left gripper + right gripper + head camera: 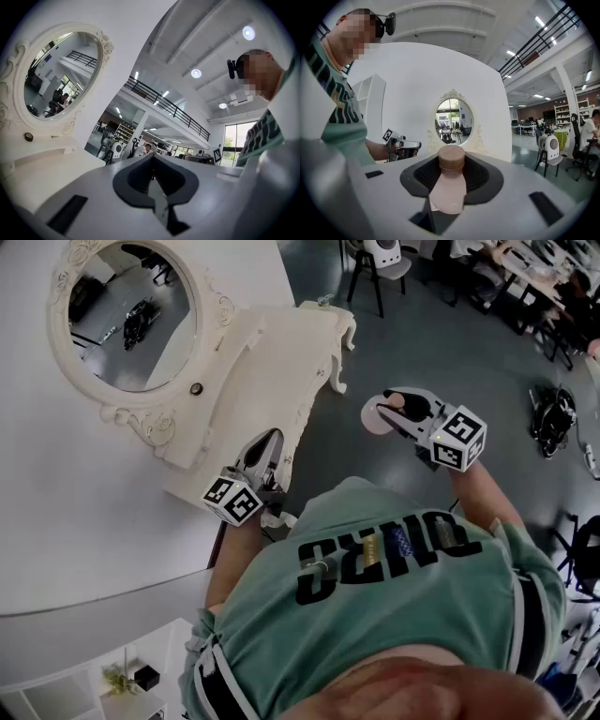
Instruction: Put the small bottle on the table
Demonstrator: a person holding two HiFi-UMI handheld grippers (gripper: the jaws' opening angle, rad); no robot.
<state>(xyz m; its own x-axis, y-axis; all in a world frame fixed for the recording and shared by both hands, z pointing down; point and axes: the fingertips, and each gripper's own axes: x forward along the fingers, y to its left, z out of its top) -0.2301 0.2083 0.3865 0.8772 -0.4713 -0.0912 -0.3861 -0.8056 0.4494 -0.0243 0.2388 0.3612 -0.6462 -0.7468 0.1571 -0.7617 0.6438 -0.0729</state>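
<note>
The small bottle (378,415) is pale pink with a brown cap. My right gripper (398,409) is shut on it, held in the air over the grey floor, right of the white dressing table (272,362). In the right gripper view the bottle (450,185) stands upright between the dark pads of the right gripper (451,173), cap pointing away. My left gripper (267,442) hovers at the table's near edge; in its own view the left gripper (152,164) is shut with nothing in it. The table top (42,173) lies to its left.
An oval mirror (131,315) in an ornate white frame stands on the table against a curved white wall. Chairs (375,268) and desks are further back, a dark bag (553,418) lies on the floor at right, and a white shelf (122,676) is at lower left.
</note>
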